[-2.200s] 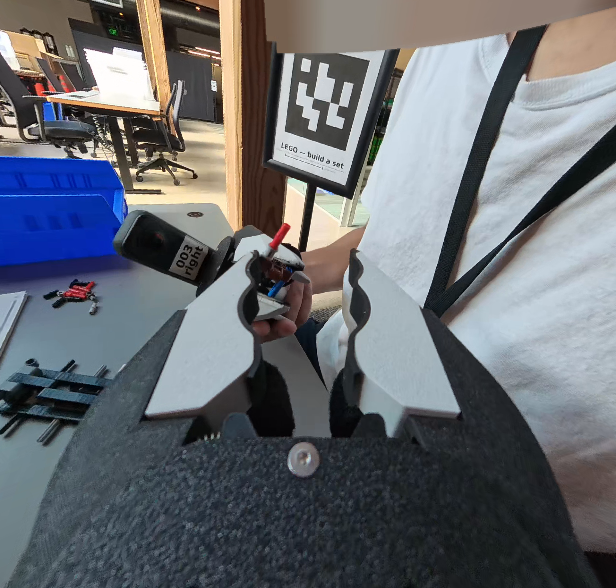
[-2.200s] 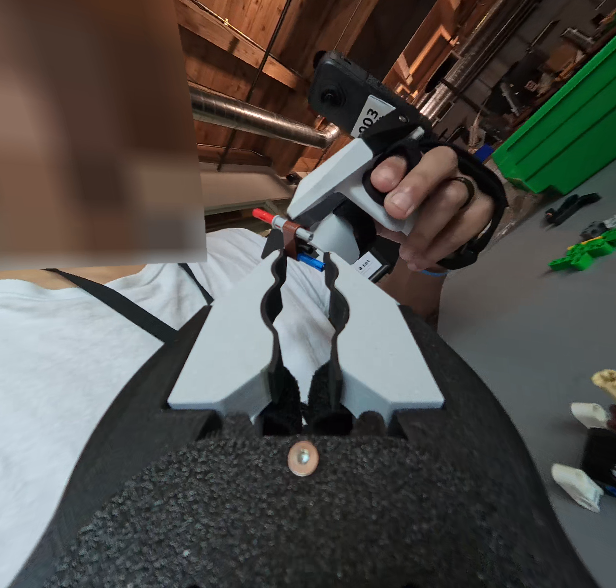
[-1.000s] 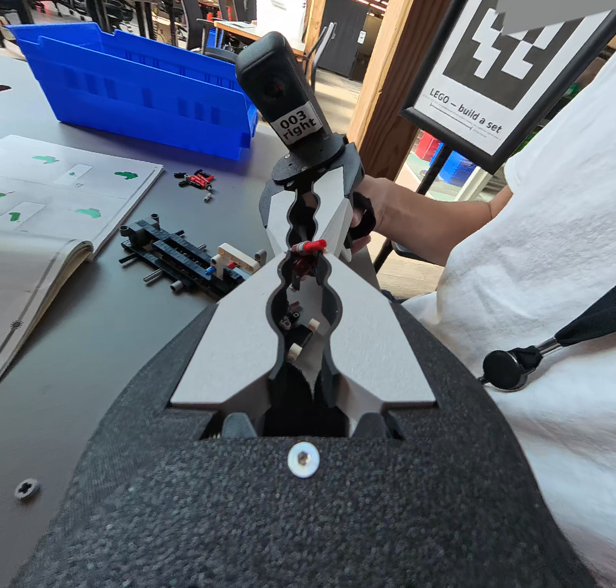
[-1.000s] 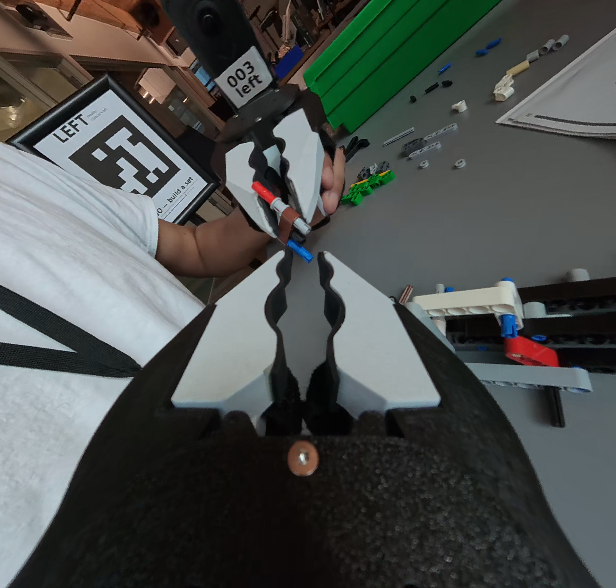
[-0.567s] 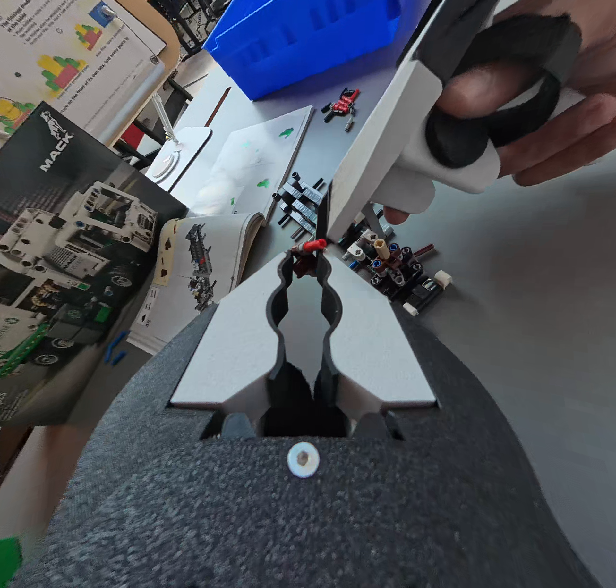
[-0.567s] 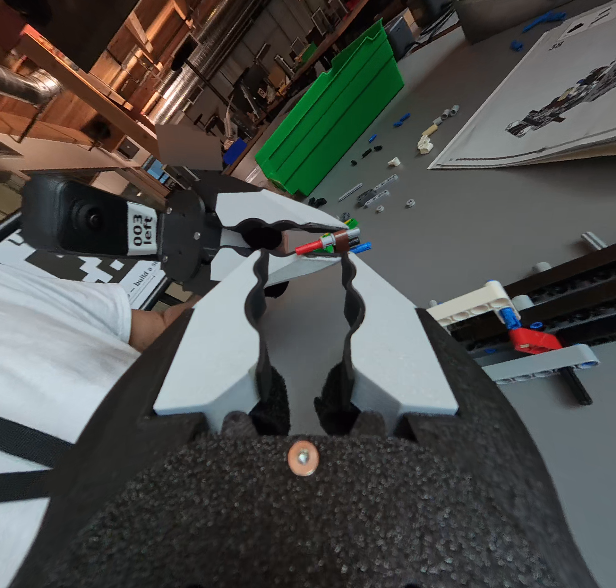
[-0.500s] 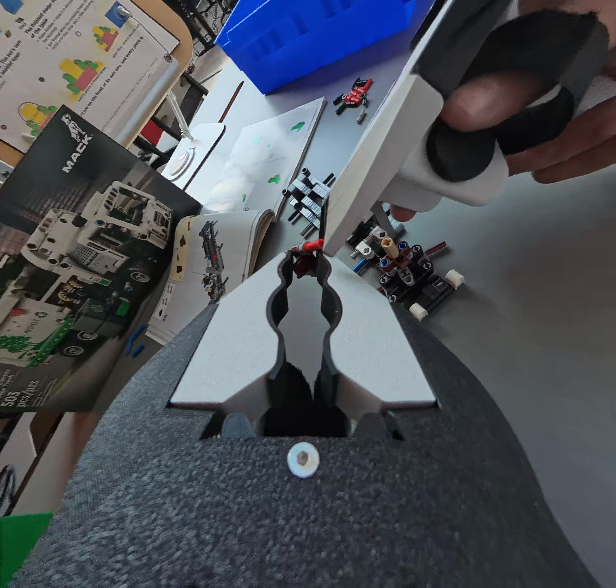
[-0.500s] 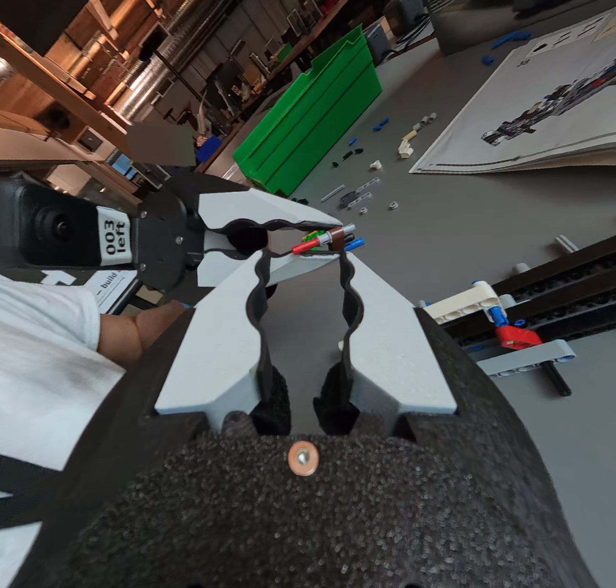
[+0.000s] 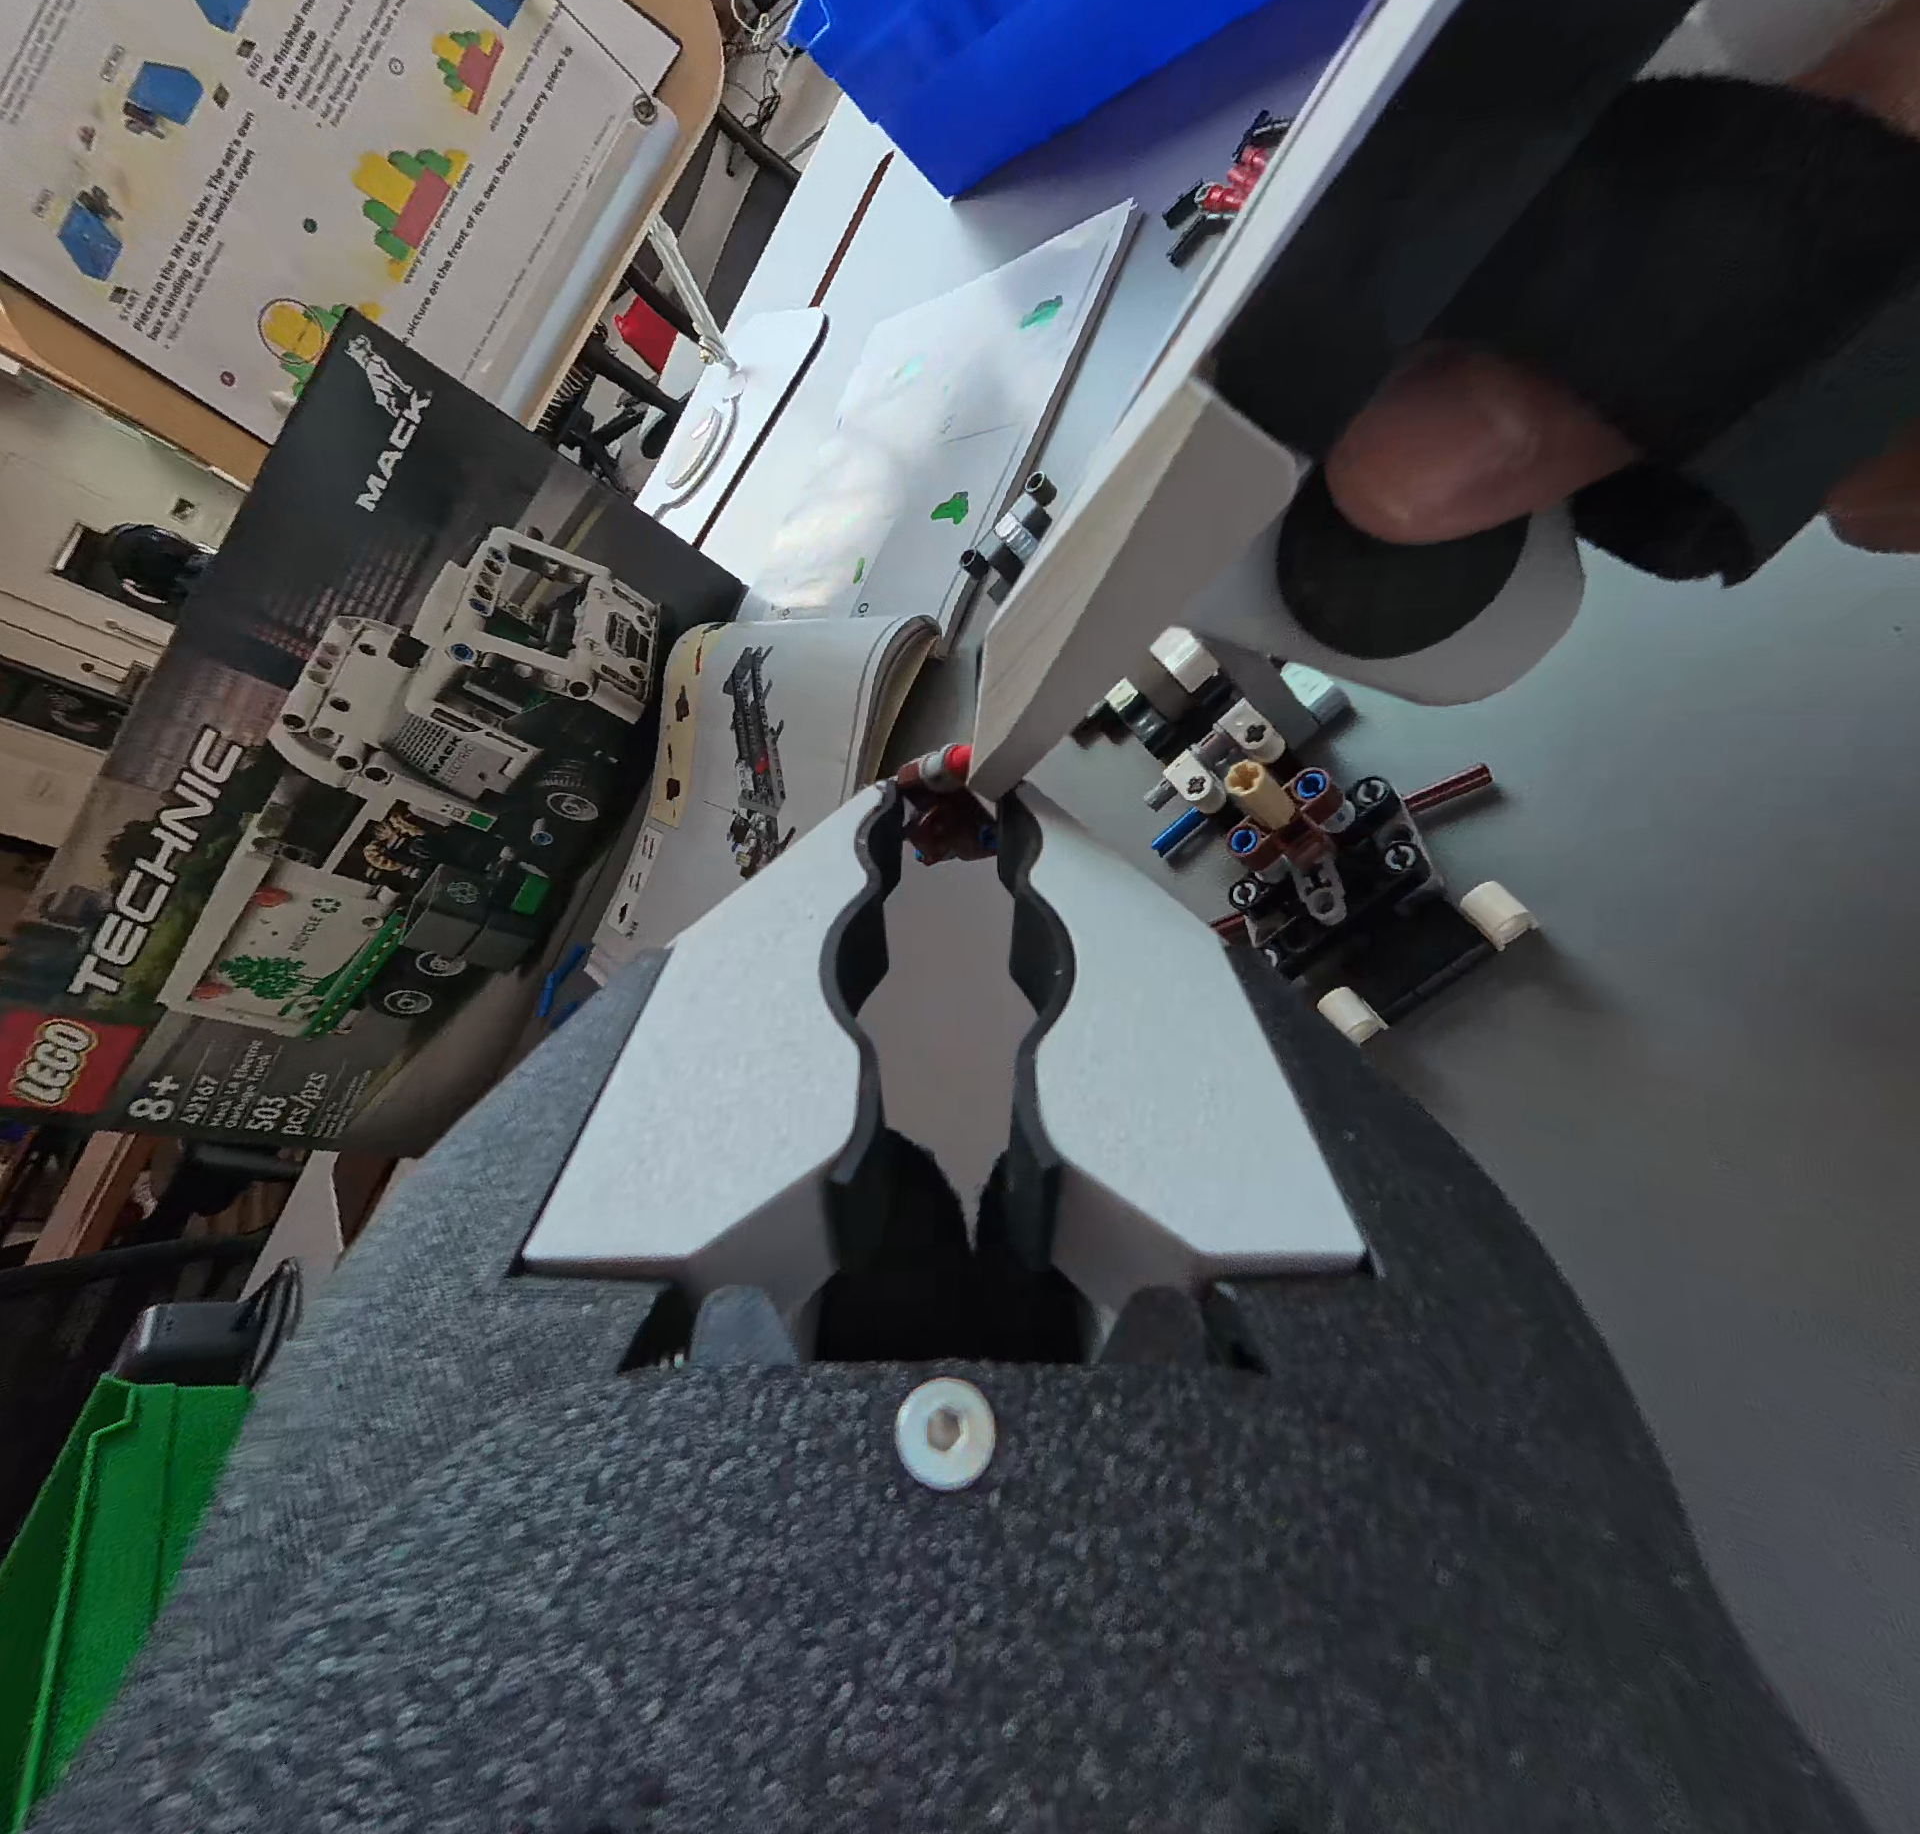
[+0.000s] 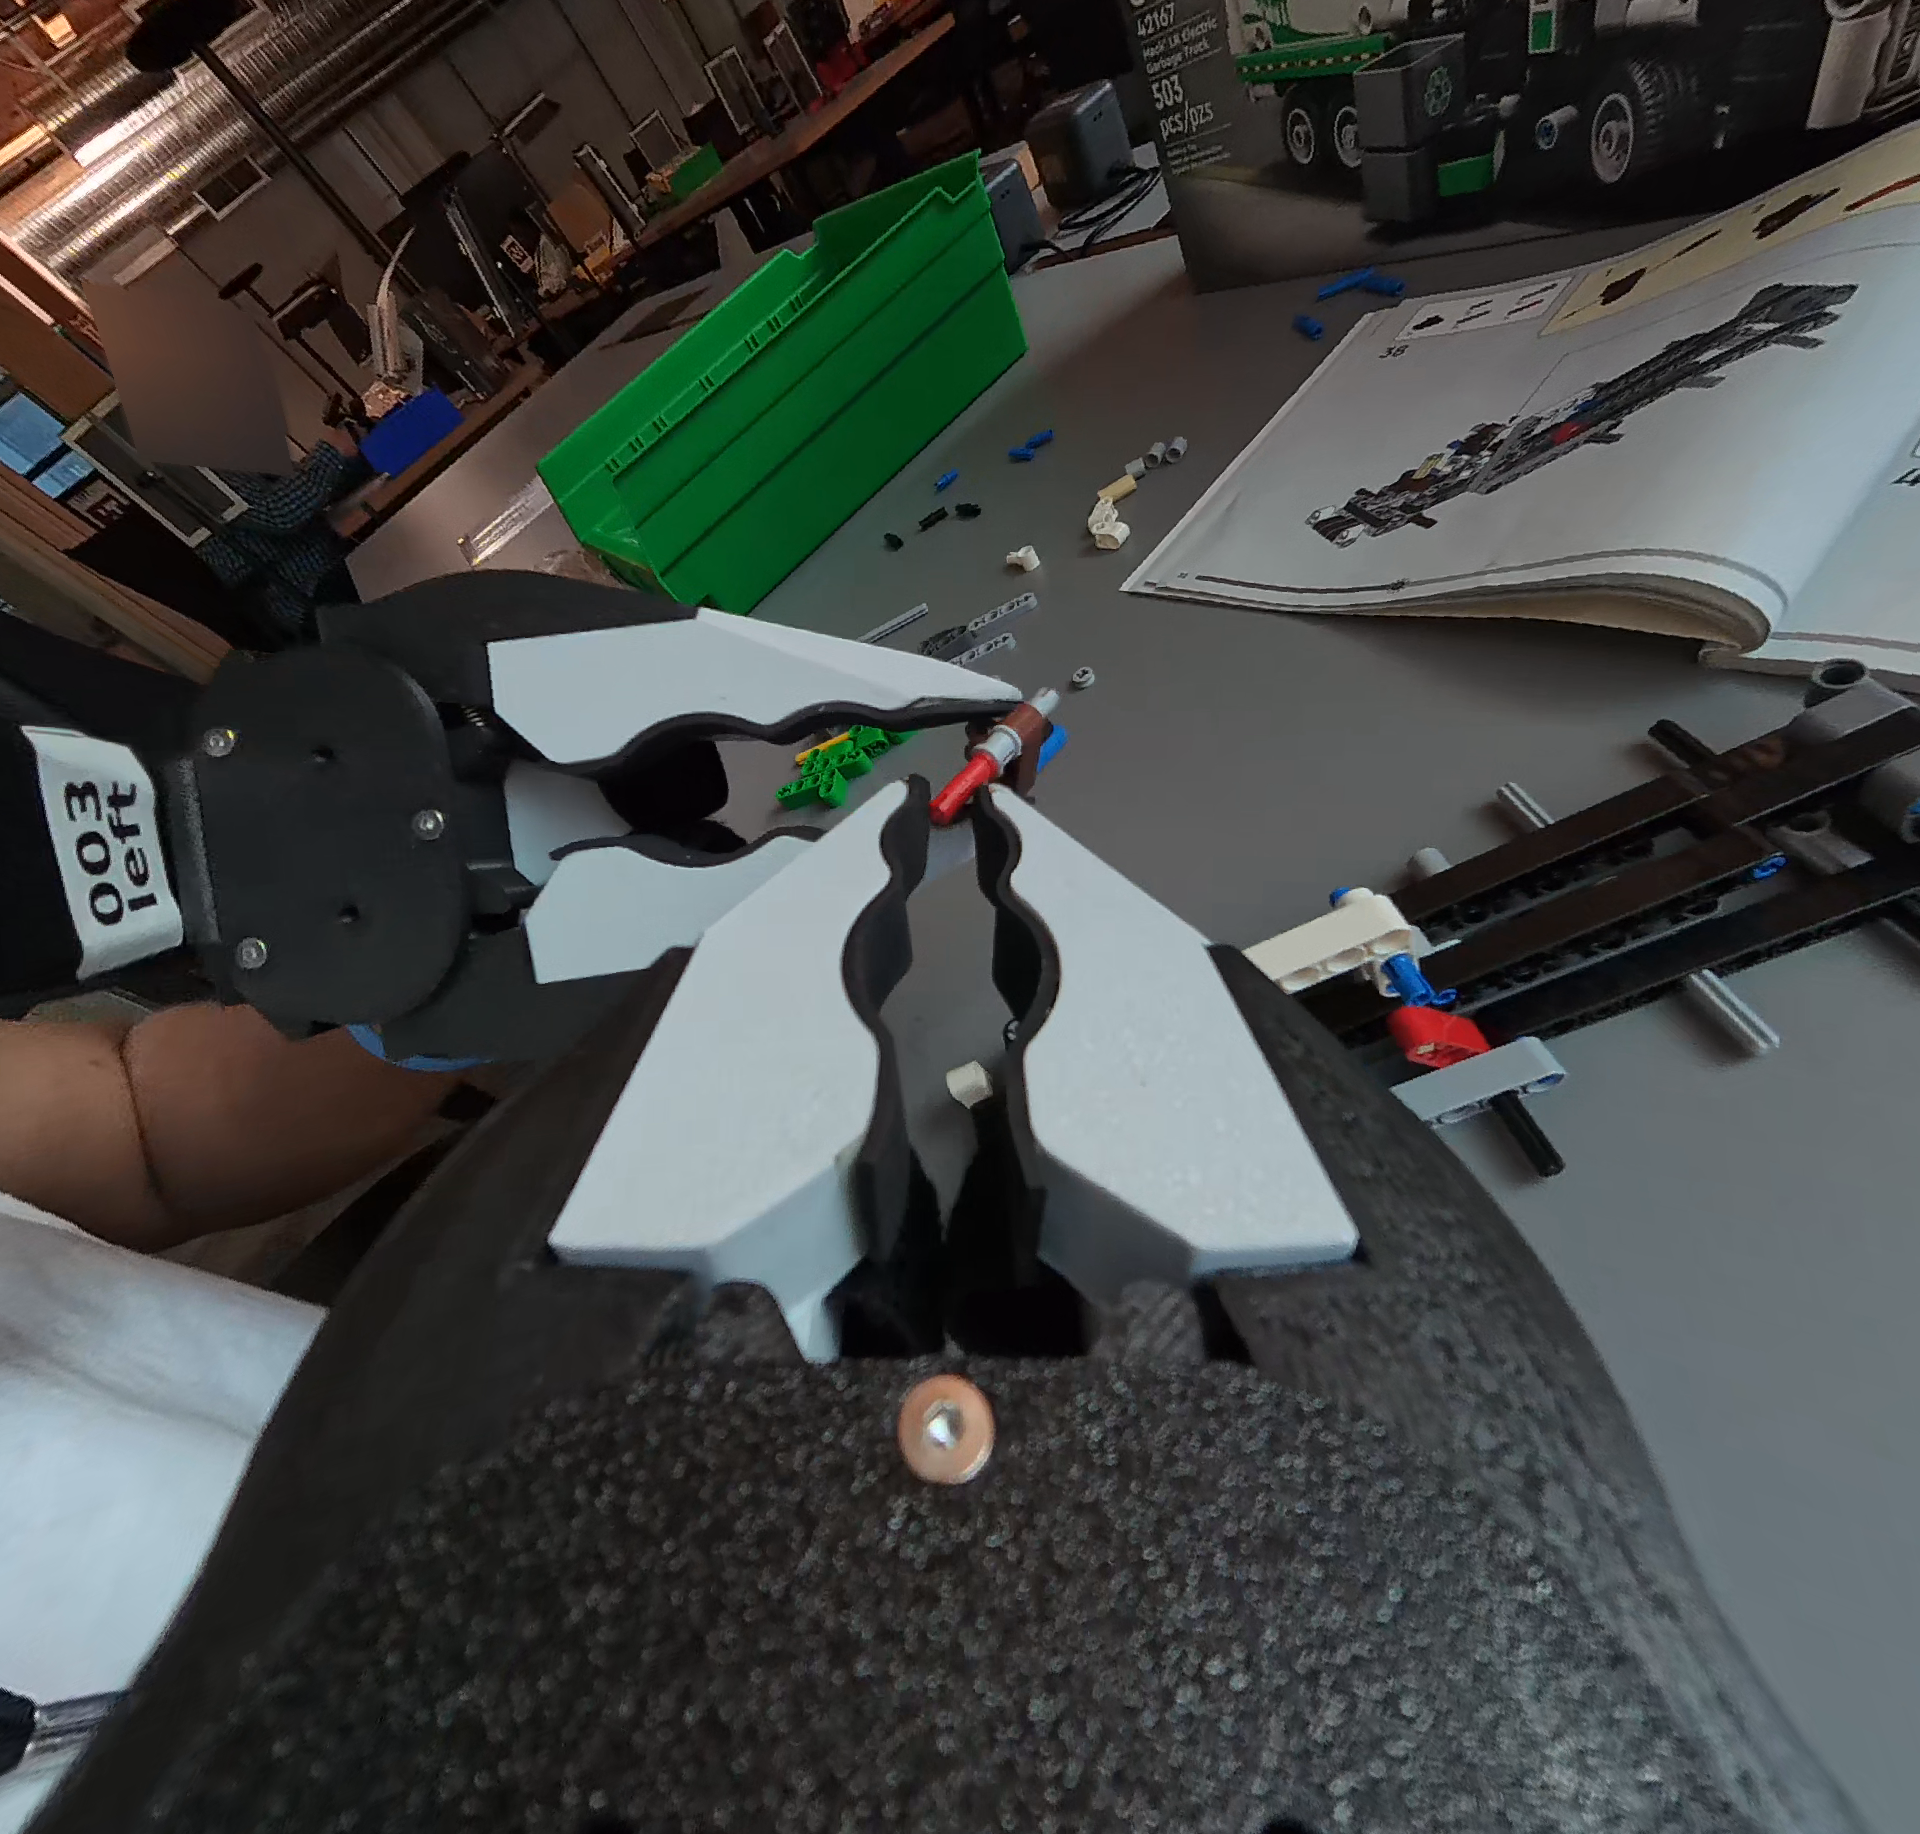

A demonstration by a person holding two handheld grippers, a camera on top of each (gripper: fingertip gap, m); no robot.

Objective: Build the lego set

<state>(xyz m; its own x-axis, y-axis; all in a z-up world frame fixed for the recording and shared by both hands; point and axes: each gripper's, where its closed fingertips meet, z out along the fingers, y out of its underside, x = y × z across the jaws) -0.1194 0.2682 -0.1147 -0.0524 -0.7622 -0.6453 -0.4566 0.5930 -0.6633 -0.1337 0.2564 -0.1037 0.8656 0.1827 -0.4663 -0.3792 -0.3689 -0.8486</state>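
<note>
My left gripper (image 9: 940, 810) is shut on a small brown connector (image 9: 940, 834) that carries a grey and red axle (image 10: 971, 776) and a blue pin (image 10: 1051, 745). It also shows in the right wrist view (image 10: 1000, 735), coming in from the left. My right gripper (image 10: 948, 799) has its tips closed around the red end of that axle. In the left wrist view the right gripper (image 9: 987, 776) comes down from the upper right, a person's fingers on its handle. Both are held above the grey table (image 10: 1195, 745).
A long black chassis (image 10: 1662, 901) with white, red and grey parts lies at right. A small black sub-assembly (image 9: 1320, 849) sits beyond the grippers. A green bin (image 10: 790, 402), a blue bin (image 9: 1039, 28), an open booklet (image 10: 1558, 475), the set's box (image 9: 343, 745) and several loose parts (image 10: 1112, 517) surround them.
My right gripper's jaws have narrowed from open onto the red axle end. My left gripper has rolled onto its side and stays shut on the brown connector.
</note>
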